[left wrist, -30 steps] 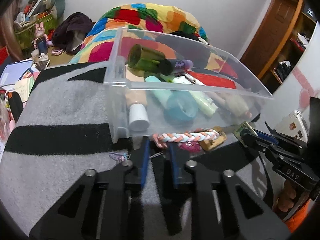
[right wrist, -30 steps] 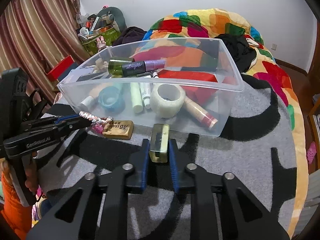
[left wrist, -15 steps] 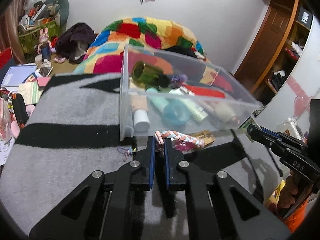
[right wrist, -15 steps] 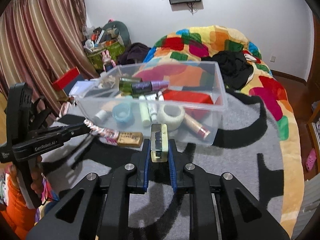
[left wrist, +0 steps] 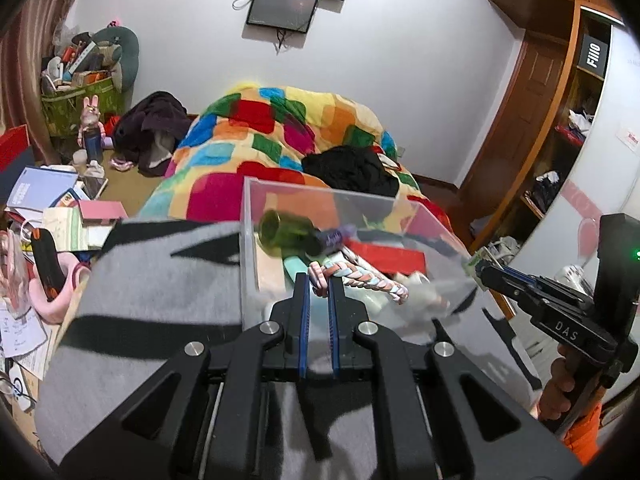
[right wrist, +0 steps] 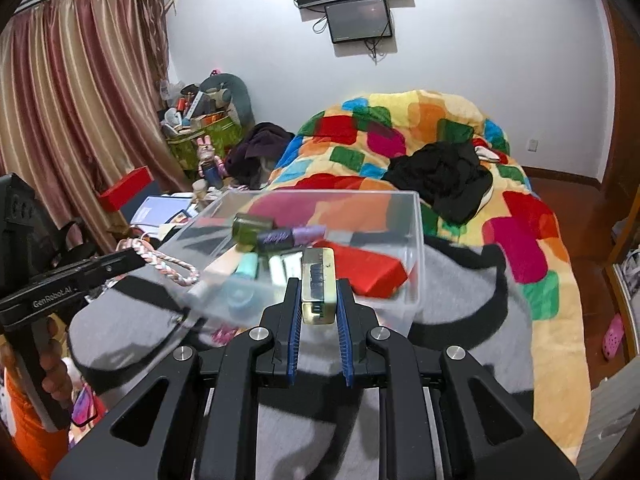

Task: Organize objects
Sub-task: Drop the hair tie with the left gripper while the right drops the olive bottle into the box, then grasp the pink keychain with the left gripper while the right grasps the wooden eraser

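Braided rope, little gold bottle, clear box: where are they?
braided rope (left wrist: 360, 278): left wrist view, mid-braid.
gold bottle (right wrist: 318, 280): right wrist view, its body.
clear box (right wrist: 416, 240): right wrist view, right wall.

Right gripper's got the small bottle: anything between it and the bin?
Nothing visible. The right gripper holds the bottle near the clear bin, whose top is open. The left gripper, holding the braided band, is off to the side.
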Tool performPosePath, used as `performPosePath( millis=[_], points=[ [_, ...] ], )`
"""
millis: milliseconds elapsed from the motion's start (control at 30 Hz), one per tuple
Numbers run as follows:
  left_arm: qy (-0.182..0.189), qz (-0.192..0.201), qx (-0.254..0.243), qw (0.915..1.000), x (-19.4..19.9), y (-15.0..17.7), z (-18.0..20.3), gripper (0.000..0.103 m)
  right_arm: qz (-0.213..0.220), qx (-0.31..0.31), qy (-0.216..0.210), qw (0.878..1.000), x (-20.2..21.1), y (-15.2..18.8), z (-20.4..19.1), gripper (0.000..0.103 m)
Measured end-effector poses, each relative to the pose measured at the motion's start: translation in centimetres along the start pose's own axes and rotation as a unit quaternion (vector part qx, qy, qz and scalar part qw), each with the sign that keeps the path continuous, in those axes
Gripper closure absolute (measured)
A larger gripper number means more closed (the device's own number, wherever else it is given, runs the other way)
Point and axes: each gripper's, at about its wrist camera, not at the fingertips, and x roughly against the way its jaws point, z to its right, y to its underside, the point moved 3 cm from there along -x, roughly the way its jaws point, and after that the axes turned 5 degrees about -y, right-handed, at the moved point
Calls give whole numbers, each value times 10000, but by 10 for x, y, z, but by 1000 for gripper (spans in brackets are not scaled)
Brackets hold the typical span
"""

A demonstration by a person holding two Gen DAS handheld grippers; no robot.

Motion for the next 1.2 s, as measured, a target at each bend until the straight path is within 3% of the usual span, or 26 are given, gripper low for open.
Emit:
performPosePath(
  millis=[267,467,733,967,1200],
  points=[
    [-238,-193,106,9995,-34,-5,-11,95,-278,-94,382,9988,-33,-7,21,88],
    [-254,-294,-14,9992,-45,0,-6,95,-379,-98,403,9984,-41,-4,23,88],
    [-266,-187,-406,9986,-31,5,11,93,-258,52,158,9995,-22,-2,10,82],
    [-241,-197,-466,9984,-17,15,10,83,-162,294,-155,9993,-4,4,-14,70],
    [-289,-425,-549,9972,-11,36,-1,76,-659,573,-425,9953,-27,30,-43,70]
  ],
)
